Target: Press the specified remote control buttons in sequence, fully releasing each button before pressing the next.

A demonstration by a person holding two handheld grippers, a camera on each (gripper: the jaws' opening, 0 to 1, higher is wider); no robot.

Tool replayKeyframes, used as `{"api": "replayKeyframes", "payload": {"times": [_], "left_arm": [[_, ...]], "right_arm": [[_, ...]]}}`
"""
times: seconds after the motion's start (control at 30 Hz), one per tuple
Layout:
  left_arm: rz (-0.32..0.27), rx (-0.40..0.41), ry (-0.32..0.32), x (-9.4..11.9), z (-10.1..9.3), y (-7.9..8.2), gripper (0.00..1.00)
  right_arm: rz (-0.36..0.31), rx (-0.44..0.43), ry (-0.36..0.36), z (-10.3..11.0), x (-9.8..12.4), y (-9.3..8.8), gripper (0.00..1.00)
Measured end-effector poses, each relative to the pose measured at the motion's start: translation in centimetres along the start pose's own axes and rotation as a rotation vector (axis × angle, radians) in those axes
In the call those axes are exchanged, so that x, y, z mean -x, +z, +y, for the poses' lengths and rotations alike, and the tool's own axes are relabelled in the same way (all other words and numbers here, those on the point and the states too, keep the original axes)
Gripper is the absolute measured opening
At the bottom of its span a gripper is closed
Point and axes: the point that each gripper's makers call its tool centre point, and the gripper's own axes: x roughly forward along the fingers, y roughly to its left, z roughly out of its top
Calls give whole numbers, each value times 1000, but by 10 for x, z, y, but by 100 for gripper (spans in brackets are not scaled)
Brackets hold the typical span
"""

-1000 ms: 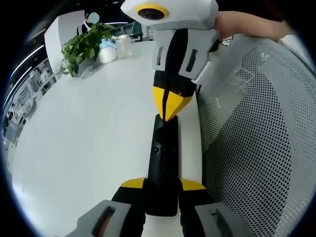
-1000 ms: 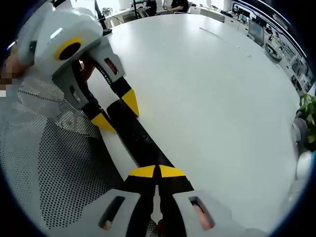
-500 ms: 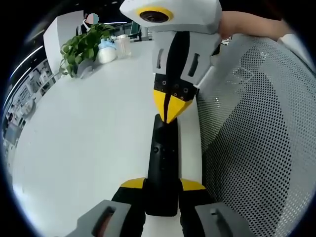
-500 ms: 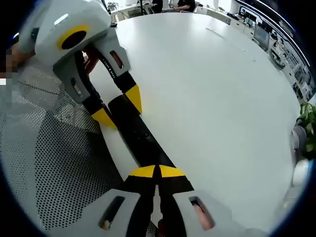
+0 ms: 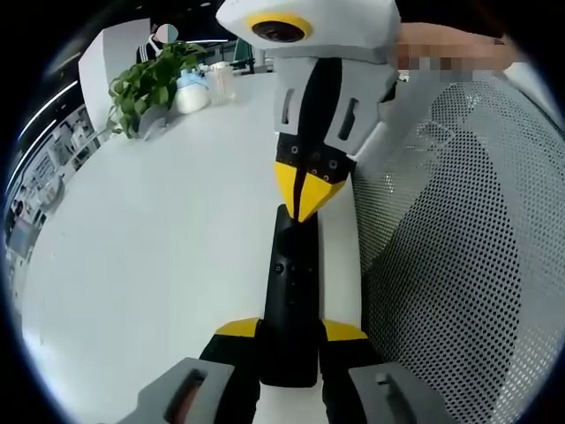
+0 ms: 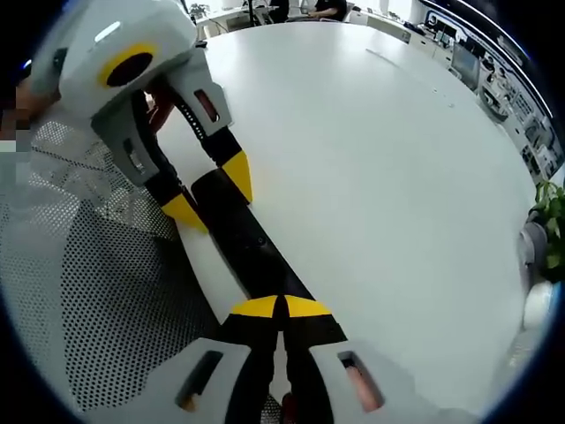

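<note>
A long black remote point(image 5: 290, 283) lies above the white table point(image 5: 159, 247), and my left gripper point(image 5: 291, 329) is shut on its near end, one yellow tip on each side. My right gripper point(image 5: 305, 194) comes down from the top, its yellow tips shut together and resting on the remote's far end. In the right gripper view, my right gripper point(image 6: 282, 307) sits shut over the remote point(image 6: 243, 234). Farther along, the left gripper point(image 6: 210, 193) clamps the remote's other end. Which button lies under the tips is hidden.
A white perforated chair back point(image 5: 459, 256) stands close along the table's edge, right beside the remote; it also appears as the mesh chair point(image 6: 97, 300). A potted plant point(image 5: 150, 84) and small containers sit at the table's far end. A person's hand point(image 5: 441, 49) holds the right gripper.
The right gripper's shut tips have crept slightly along the remote toward the left gripper. The left gripper and the remote have held still.
</note>
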Motion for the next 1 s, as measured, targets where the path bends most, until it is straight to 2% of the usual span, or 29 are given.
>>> {"api": "replayKeyframes", "payload": {"times": [0.6, 0.93, 1.0], "left_arm": [[0, -2, -2, 0, 0, 0, 25], [0, -3, -2, 0, 0, 0, 25], [0, -4, -2, 0, 0, 0, 25]], "right_arm": [[5, 1, 1, 0, 0, 0, 0], [-9, 52, 2, 0, 1, 0, 0], [-11, 32, 8, 0, 1, 0, 0]]}}
